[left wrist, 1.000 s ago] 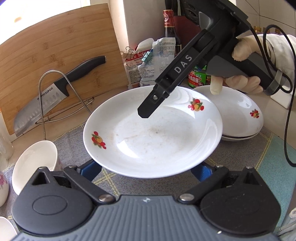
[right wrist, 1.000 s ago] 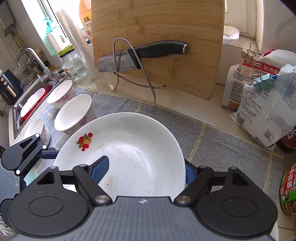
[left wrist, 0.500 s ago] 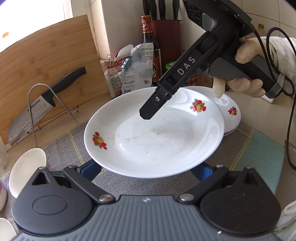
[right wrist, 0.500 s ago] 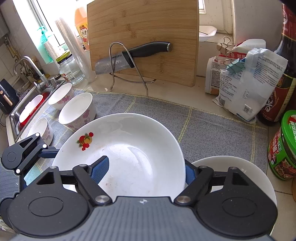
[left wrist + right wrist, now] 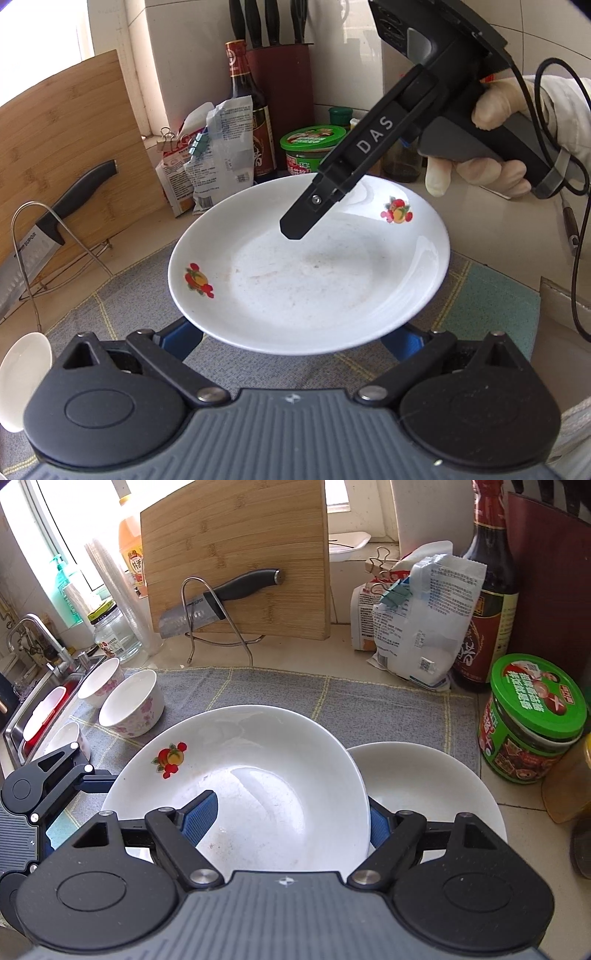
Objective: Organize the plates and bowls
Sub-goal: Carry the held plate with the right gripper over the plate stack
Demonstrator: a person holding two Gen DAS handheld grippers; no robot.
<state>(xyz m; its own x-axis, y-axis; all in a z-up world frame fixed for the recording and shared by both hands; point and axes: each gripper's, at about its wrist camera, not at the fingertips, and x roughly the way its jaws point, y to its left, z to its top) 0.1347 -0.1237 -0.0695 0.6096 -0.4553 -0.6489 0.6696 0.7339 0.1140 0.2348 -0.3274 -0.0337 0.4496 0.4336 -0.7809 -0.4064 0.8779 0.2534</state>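
Gripping the white plate (image 5: 258,775) by its near rim, your right gripper (image 5: 288,823) has one blue pad (image 5: 199,819) lying on the plate's upper face and the other pad (image 5: 377,825) against the plate's right edge, so the jaws stand about half open and are closed on the plate. The plate carries a small red-and-orange fruit print and faint brownish smears in its well. It tilts toward you, lifted off the grey dish mat (image 5: 369,701), and its right edge overlaps a second white plate (image 5: 424,786) resting on the counter below it, beside a green-lidded jar (image 5: 532,716).

From the left wrist view, the same plate (image 5: 310,273) lies over your left gripper (image 5: 291,332); only the blue roots of its fingers (image 5: 181,338) show on either side beneath the plate's rim, and you cannot tell from here whether those jaws press the plate or merely sit under it. Your gloved right hand (image 5: 491,147) holds the other tool's handle above the plate's far side.

Behind, a bamboo cutting board (image 5: 240,554) leans on the wall with a cleaver (image 5: 207,605) on a wire stand. Flower-patterned bowls (image 5: 131,705) stand on the mat's left end near the sink (image 5: 40,709).
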